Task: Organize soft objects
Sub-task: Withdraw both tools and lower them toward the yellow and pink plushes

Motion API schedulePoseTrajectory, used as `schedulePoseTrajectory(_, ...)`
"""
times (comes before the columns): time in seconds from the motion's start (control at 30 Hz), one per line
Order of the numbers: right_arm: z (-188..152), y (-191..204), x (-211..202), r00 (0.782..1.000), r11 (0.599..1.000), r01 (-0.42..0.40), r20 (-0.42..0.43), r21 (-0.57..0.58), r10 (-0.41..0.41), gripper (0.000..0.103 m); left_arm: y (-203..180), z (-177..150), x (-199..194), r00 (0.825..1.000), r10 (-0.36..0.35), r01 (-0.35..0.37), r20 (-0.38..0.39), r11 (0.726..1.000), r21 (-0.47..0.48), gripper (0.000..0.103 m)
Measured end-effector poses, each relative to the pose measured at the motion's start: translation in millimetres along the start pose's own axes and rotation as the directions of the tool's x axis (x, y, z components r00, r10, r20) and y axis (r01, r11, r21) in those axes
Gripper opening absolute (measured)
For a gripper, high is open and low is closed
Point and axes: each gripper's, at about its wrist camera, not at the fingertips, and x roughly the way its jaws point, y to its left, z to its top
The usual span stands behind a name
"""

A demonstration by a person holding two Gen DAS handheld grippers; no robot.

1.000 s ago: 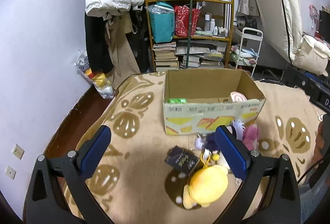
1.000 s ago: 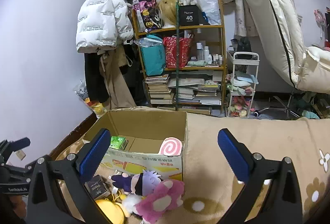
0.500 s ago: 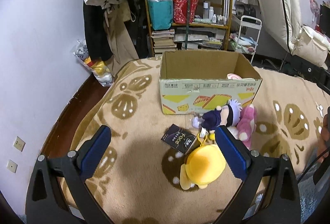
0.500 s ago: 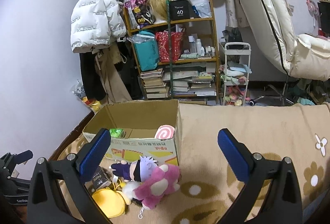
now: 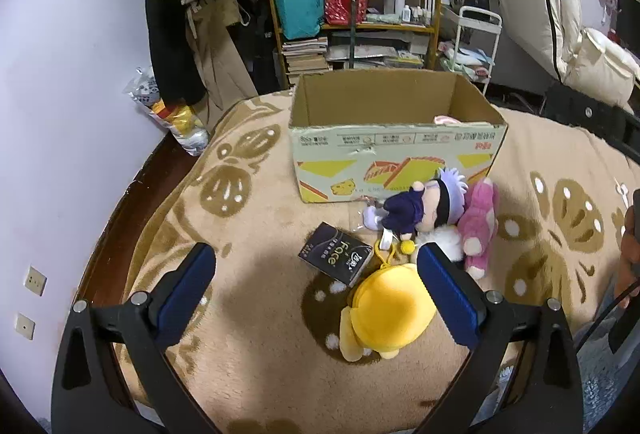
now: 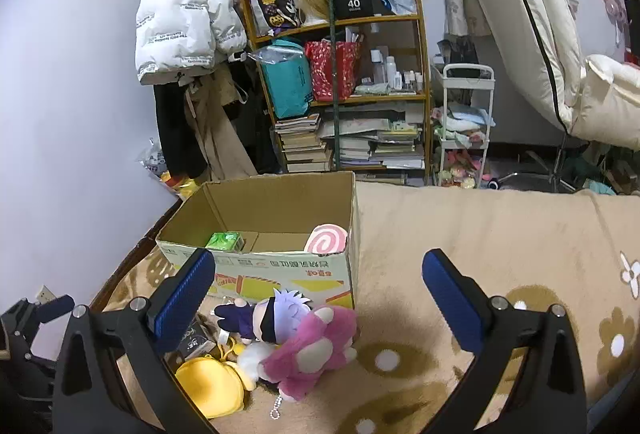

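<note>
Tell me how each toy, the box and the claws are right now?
Box: open, upright, pink swirl toy and green pack inside.
Yellow plush: lying on blanket, outside box.
Pink plush: lying beside the doll.
Doll: lying against the box.
Black pack: flat on blanket.
Left claw: open, empty.
Right claw: open, empty.

A wooden shelf unit [image 6: 340, 82] stands against the far wall, loaded with stacked books [image 6: 304, 144], a teal bag [image 6: 290, 82] and a red bag [image 6: 332, 70]. Left of the shelf unit hangs a white puffer jacket [image 6: 180, 22]. Just right of it stands a white trolley [image 6: 464, 126], and further right a cream mattress [image 6: 524, 22] leans upright.
</note>
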Motion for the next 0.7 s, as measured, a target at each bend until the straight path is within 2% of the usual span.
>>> schedulePoseTrajectory(0.33,-3.6,1.6,12.2,0.999,1.000,0.011,-0.037,-0.001,-0.011,0.103,-12.1,-6.0,23.6,0.998,-0.005,0.007,-0.069,1.000,0.024,0.100)
schedulePoseTrajectory(0.7,-10.4,5.5,33.8,0.994,0.999,0.031,-0.102,-0.024,-0.033,0.103,-16.9,-13.8,54.7,0.985,-0.037,0.037,-0.170,0.999,-0.001,0.100)
